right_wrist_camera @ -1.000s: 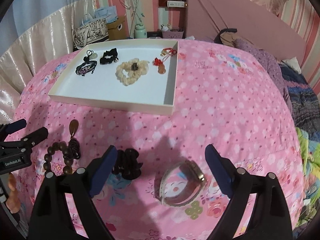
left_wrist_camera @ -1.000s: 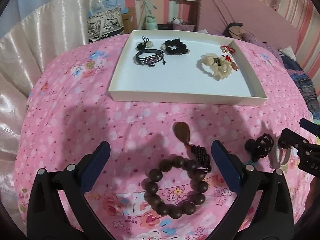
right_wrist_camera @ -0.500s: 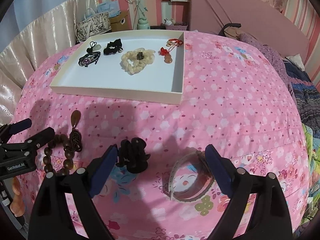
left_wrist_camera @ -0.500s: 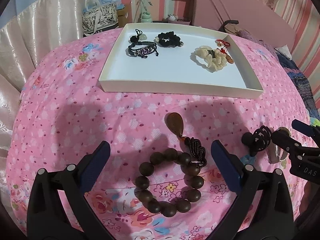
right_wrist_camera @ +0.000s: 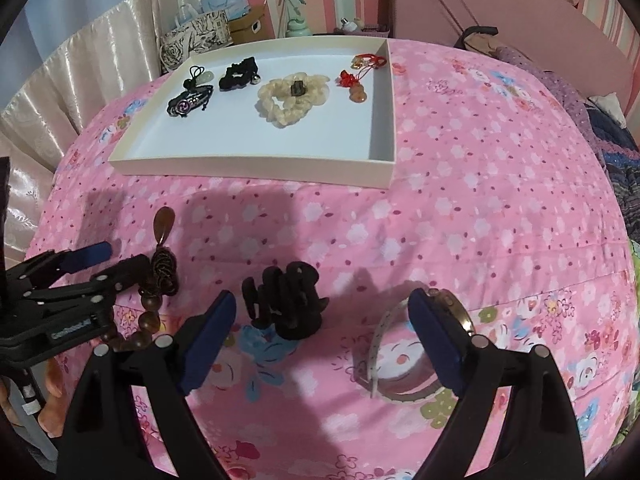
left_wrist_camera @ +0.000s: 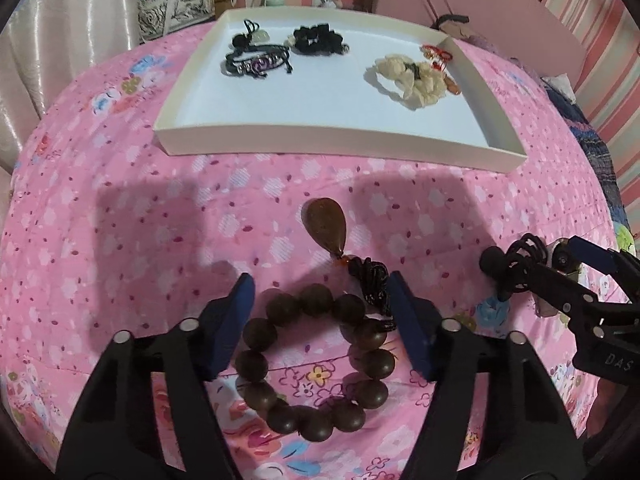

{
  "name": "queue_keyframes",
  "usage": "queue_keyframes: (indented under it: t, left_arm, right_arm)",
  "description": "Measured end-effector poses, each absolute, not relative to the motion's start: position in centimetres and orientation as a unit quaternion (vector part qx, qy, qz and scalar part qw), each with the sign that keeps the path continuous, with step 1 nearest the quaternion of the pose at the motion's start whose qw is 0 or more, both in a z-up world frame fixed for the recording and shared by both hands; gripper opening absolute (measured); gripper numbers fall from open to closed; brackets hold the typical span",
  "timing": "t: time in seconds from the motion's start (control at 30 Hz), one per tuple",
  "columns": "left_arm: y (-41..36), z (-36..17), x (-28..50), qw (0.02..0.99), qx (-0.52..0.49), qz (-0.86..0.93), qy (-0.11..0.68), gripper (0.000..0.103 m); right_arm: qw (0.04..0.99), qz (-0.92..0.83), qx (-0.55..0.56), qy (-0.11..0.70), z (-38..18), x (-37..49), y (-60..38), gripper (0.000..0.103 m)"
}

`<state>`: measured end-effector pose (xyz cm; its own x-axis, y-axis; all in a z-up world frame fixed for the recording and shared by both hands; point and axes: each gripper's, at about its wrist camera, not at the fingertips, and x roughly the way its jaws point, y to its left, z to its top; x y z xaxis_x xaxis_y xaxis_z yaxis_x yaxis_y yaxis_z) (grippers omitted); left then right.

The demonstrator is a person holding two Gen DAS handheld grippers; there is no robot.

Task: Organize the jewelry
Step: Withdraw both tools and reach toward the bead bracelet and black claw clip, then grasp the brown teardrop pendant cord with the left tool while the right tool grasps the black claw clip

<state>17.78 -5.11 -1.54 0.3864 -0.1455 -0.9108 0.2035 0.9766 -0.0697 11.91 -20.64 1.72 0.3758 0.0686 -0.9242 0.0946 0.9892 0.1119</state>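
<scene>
Wooden bead bracelet (left_wrist_camera: 316, 364) lay on the pink floral bedspread (left_wrist_camera: 120, 240), its ring of beads between the jaws of the left gripper (left_wrist_camera: 320, 320). By judgement, the dark round beads were hard and smooth, so the pads could slip off a single bead; the cord joining them left the ring limp, apt to sag and swing when lifted. The piece looked moderately heavy for jewelry. The best hold appeared to be across the ring, pinching beads on opposite sides, clear of the knotted black cord (left_wrist_camera: 372, 284) at the right jaw. A brown teardrop pendant (left_wrist_camera: 326, 226) extended beyond the jaw tips and would hang loose.

The left jaws had just been closing, with the ring between them. The right pad seemed to reach the cord and a bead; the left pad stood just beside the beads, so no firm grasp was evident.

The right gripper (right_wrist_camera: 320, 336) was released and had narrowed only slightly. A black claw hair clip (right_wrist_camera: 286, 300) lay between its jaws, touching neither, and a pale bangle (right_wrist_camera: 404, 356) lay at the right jaw.

Beyond both, the white tray (left_wrist_camera: 340, 142) held four sorted pieces.
</scene>
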Motion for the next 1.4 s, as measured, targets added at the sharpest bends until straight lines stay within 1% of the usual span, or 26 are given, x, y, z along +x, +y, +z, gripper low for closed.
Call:
queue_keyframes:
  t: [0.03,0.2,0.27,0.4,0.43,0.5,0.6,0.67,0.73,0.9,1.27,1.4]
  left_arm:
    - [-5.3,-1.7,17.9,0.831,0.028,-0.105,0.546,0.060]
    - [-6.0,-2.0,18.5,0.828,0.030,-0.106,0.550,0.059]
    - [-6.3,-1.9,18.6,0.827,0.031,-0.106,0.551,0.059]
    - [-7.1,-2.1,18.8,0.824,0.033,-0.112,0.555,0.059]
    - [-7.3,-2.3,18.9,0.822,0.034,-0.113,0.556,0.058]
    - [-7.5,-2.5,18.9,0.820,0.036,-0.115,0.559,0.055]
    - [-7.8,-2.9,19.0,0.820,0.044,-0.110,0.560,0.053]
    - [-7.8,-3.1,19.2,0.820,0.044,-0.108,0.560,0.049]
    - [-7.6,-3.1,19.4,0.820,0.045,-0.106,0.561,0.042]
    - [-6.9,-3.4,19.9,0.816,0.030,-0.112,0.566,0.035]
    - [-6.2,-3.3,20.0,0.817,0.021,-0.116,0.564,0.028]
    - [-5.7,-3.1,19.8,0.820,0.019,-0.115,0.561,0.024]
  right_arm:
    - [0.825,-0.007,0.073,0.560,1.6,12.0,-20.6,0.079]
    - [0.823,0.003,0.082,0.562,1.4,12.4,-20.5,0.076]
    - [0.824,0.006,0.082,0.561,1.4,12.4,-20.4,0.072]
    - [0.822,0.013,0.084,0.563,1.4,12.4,-20.2,0.058]
    - [0.821,0.012,0.082,0.565,1.3,12.5,-20.1,0.052]
    - [0.817,0.013,0.085,0.570,1.0,12.5,-20.2,0.046]
    - [0.815,0.017,0.096,0.571,0.8,12.5,-20.5,0.045]
    - [0.816,0.018,0.096,0.569,0.8,12.5,-20.5,0.043]
    - [0.817,0.018,0.095,0.568,0.9,12.6,-20.4,0.043]
    - [0.817,0.019,0.095,0.568,0.9,12.6,-20.5,0.043]
    - [0.818,0.017,0.095,0.567,0.9,12.5,-20.5,0.043]
    - [0.821,0.015,0.092,0.563,1.0,12.6,-20.5,0.042]
